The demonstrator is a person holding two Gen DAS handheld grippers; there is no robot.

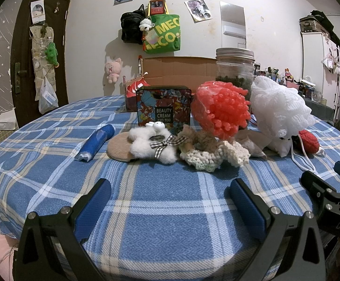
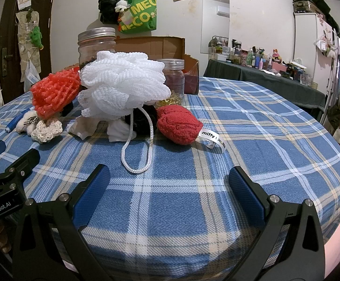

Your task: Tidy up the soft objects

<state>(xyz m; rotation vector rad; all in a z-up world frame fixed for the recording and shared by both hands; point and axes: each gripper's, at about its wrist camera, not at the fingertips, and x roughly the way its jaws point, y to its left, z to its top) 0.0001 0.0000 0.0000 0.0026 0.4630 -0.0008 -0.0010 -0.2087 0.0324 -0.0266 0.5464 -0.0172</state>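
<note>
Both grippers hover low over the blue-and-white plaid cloth [image 1: 160, 210], jaws spread wide, nothing held. The left gripper [image 1: 170, 199] faces the left half of the pile; the right gripper [image 2: 168, 187] faces the right half.

Location of the soft objects — all lie in one cluster at mid-table, ahead of both tools and apart from them. Directly ahead of the right gripper lies the looped white cord [image 2: 136, 149] of the white mesh bath pouf [image 2: 123, 86]; the loop runs toward the jaws, its closed end nearest. Just right of the cord sits a red knitted plush pad [image 2: 180, 124] with a white printed tag. In my judgement the right gripper is the nearer tool for either item.

Ahead of the left gripper: a tan fleece slipper with white fluff and a checked bow [image 1: 141, 146], long axis crosswise to the jaws, and a cream crocheted piece [image 1: 216, 157], lumpy and open-weave. Behind them stands a red foam net sleeve [image 1: 220, 110], beside a floral tin box [image 1: 164, 109] and a glass jar with metal lid [image 1: 235, 66] — rigid items. A blue tube [image 1: 96, 142] lies to the left, angled.
</note>
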